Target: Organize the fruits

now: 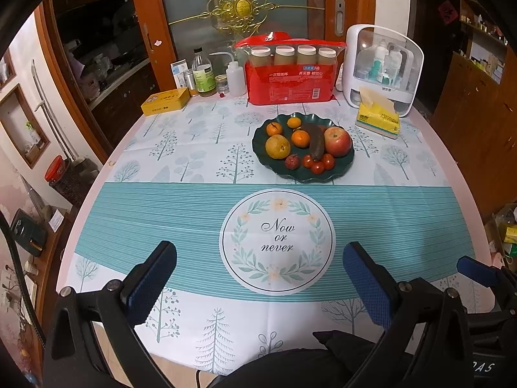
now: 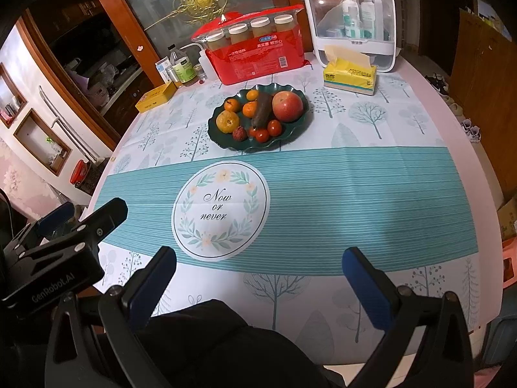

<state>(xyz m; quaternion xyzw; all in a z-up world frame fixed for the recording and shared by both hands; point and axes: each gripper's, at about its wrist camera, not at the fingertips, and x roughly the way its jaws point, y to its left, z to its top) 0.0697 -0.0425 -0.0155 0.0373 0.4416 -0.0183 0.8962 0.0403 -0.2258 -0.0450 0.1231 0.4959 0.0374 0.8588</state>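
Far across the tree-printed tabletop sits the dark green scalloped fruit plate (right gripper nearer); left gripper and right both gape wide, empty.

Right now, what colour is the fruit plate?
Dark green plate, clearest in the left wrist view.
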